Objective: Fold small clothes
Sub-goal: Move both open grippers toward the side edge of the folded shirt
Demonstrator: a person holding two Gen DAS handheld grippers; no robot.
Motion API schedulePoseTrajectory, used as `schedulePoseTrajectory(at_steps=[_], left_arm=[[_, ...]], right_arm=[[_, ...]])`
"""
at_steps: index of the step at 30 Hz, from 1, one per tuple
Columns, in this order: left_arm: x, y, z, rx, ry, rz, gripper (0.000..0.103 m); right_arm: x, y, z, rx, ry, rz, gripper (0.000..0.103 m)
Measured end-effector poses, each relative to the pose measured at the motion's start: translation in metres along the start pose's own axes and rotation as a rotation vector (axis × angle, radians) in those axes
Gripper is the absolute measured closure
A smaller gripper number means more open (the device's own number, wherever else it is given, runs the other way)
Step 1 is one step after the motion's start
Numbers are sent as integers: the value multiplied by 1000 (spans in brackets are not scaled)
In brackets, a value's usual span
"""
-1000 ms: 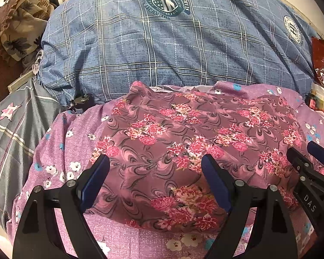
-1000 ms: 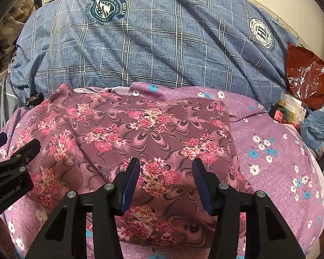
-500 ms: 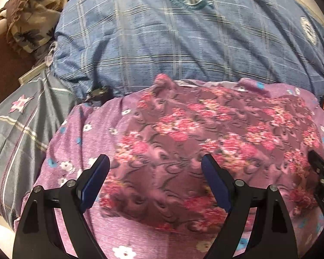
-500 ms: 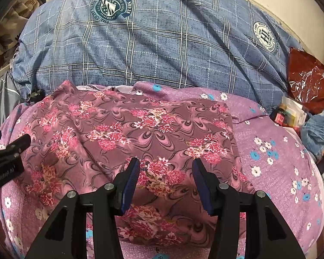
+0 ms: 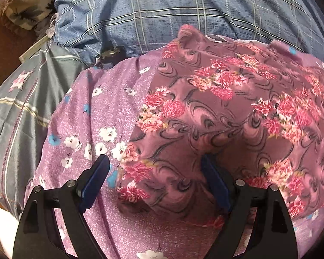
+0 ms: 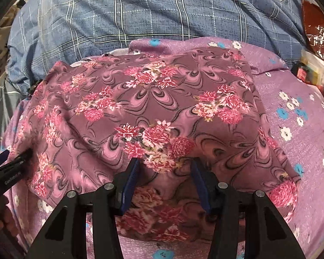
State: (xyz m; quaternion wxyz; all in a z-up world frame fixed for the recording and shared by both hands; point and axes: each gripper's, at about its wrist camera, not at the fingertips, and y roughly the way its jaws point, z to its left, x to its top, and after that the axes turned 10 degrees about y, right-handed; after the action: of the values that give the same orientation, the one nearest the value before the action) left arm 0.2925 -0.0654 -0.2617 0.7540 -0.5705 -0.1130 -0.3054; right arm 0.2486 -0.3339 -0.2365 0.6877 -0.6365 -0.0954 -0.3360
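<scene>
A mauve garment (image 5: 226,116) (image 6: 162,99) with pink flower clusters lies spread flat on a purple bedsheet (image 5: 92,116) (image 6: 296,108) dotted with white and blue flowers. My left gripper (image 5: 155,168) stands wide open and low over the garment's near left corner, one finger over the sheet and the other over the cloth. It also shows in the right wrist view as the left gripper (image 6: 8,168) at the far left edge. My right gripper (image 6: 165,161) is about half open, close above the garment's near edge right of the middle. Fabric lies under and between its fingers, and the pads do not press it.
A bulky blue plaid quilt (image 5: 162,10) (image 6: 151,17) rises right behind the garment. A grey striped cloth with a star (image 5: 17,99) lies to the left, with brown leaf-print fabric (image 5: 26,10) beyond it. A red crinkly bag (image 6: 317,32) and small boxes (image 6: 308,73) sit at the right.
Both grippers have sunk toward the garment and tipped further down. The left one has shifted to the garment's left near corner. Neither jaw width has visibly changed.
</scene>
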Motion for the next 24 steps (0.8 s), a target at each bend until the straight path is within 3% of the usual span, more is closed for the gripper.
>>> schedulePoseTrajectory(at_steps=[4,10,15,19,24], left_arm=[[-6,-1,2,5,51,-11,10],[-11,-17,19,-9,24,-64,10],[-8,-39,35,51,-8,-162,10],[-5,-48,46,43,-49,-203,10],[-2,-51,48,34,-55,-223,10]], right_arm=[[-7,-3,-3,10,-74,-14,53],[-9,-22,-17,53,-117,-78,51],[-5,-37,-42,67,-33,-144,48],[5,-42,-53,105,73,-162,47],[8,-43,-43,149,89,-167,41]])
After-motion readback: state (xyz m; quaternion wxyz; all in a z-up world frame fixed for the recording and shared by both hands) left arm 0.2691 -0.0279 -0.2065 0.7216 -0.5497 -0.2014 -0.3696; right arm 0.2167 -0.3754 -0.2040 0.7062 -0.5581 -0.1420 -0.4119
